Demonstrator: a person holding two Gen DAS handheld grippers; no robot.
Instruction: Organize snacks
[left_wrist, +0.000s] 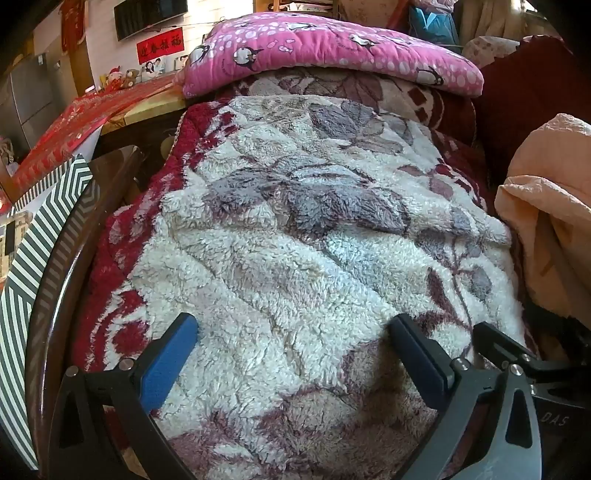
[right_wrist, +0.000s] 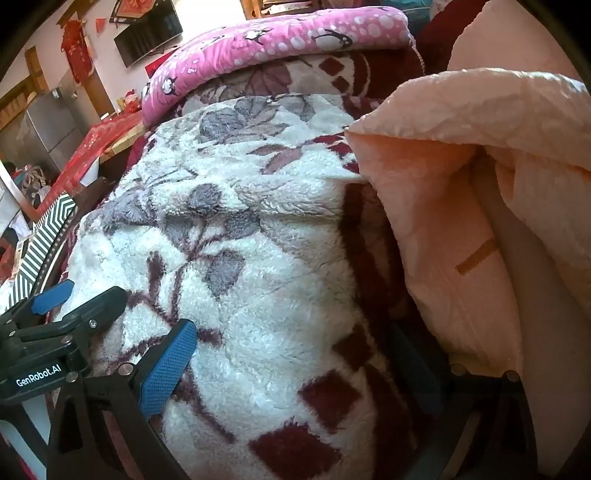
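Left tongs (left_wrist: 295, 325) agape | right tongs (right_wrist: 295, 332) agape | label "GenRobot.AI" (right_wrist: 38, 376)

Shaggy fleece blanket (left_wrist: 295, 229) (matt), crinkled peach quilt (right_wrist: 480, 122), glossy wood rim (left_wrist: 55, 266).

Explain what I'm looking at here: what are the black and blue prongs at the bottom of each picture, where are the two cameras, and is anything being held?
The prongs are the fingers of two hand-held grippers, one in each of a person's hands. Each picture comes from a camera on its gripper, looking forward along its fingers. The left gripper and the right gripper both stand wide open and hold nothing. Below them lies a fluffy white blanket with purple and dark red flowers. Behind it sits a pink penguin-print cushion; to the right, a peach quilt; to the left, a green-and-white striped box. No snacks show in either view.
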